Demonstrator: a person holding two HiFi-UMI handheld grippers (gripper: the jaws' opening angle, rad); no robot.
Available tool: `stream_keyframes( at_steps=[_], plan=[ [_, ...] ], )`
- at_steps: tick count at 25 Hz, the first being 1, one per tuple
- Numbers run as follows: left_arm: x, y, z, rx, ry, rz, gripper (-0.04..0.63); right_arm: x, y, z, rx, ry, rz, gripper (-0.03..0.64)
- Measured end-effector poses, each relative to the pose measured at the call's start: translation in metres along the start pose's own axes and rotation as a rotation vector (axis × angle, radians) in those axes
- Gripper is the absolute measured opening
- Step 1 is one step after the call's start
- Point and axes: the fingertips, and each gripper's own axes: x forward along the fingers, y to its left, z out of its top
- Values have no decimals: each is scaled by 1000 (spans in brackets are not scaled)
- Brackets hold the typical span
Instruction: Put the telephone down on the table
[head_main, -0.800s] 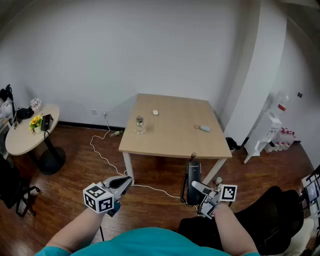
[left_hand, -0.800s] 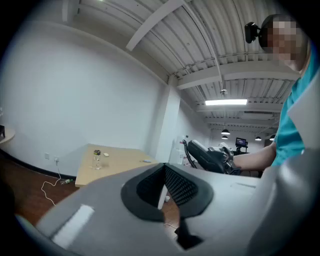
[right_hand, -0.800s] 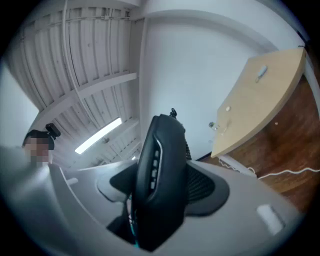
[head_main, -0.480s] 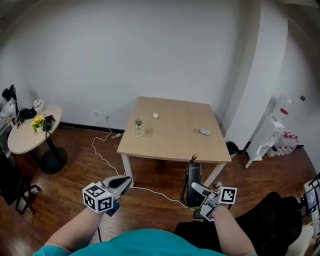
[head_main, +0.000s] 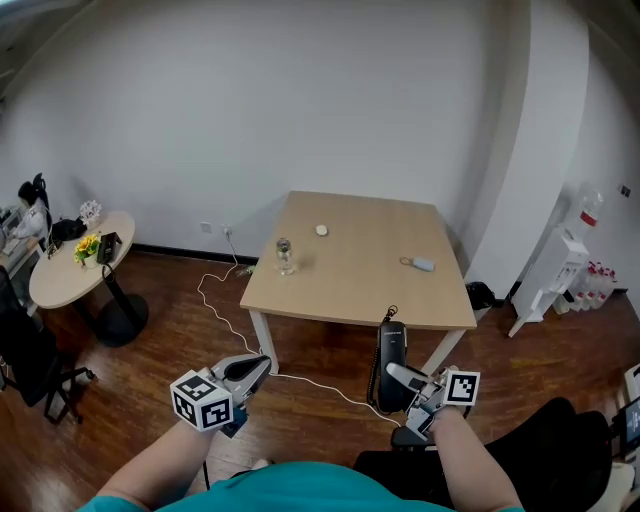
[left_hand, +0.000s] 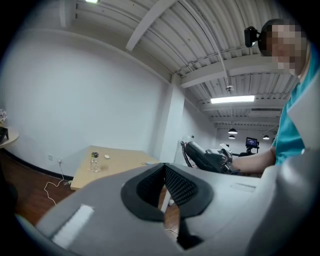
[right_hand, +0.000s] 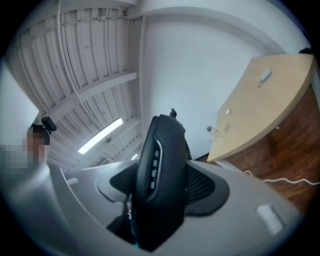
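Observation:
My right gripper (head_main: 400, 378) is shut on a black telephone (head_main: 389, 364) that stands upright in its jaws, low at the right of the head view and short of the table's near edge. In the right gripper view the telephone (right_hand: 162, 175) fills the middle, clamped between the dark pads. The light wooden table (head_main: 340, 285) stands ahead of me, also seen as the table (right_hand: 260, 110) at right. My left gripper (head_main: 248, 372) hangs low at the left, shut with nothing held; its view shows closed pads (left_hand: 172, 187) and the telephone (left_hand: 205, 157) beyond.
On the table stand a small glass jar (head_main: 285, 255), a small white object (head_main: 321, 230) and a pale blue item (head_main: 422, 264). A white cable (head_main: 225, 300) trails over the wooden floor. A round side table (head_main: 75, 270) with flowers is at the left; a white rack (head_main: 560, 275) at the right.
The view has shifted slightly, so the table sits a little nearer and more to the right. Both grippers keep their pose and the telephone stays clamped.

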Motion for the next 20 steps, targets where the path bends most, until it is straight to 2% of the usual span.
stream_keyframes(
  at_steps=[4, 7, 14, 20],
  plan=[
    [6, 40, 0, -17, -24, -9, 5, 29, -18, 6, 1, 0, -16, 290],
    [18, 80, 6, -18, -31, -45, 5, 62, -32, 19, -11, -22, -35, 290],
    [52, 165, 27, 2, 19, -151, 5, 128, -60, 54, -3, -117, -86, 289],
    [89, 211, 38, -7, 47, -185, 5, 158, -91, 83, 8, -129, -133, 289]
  ],
)
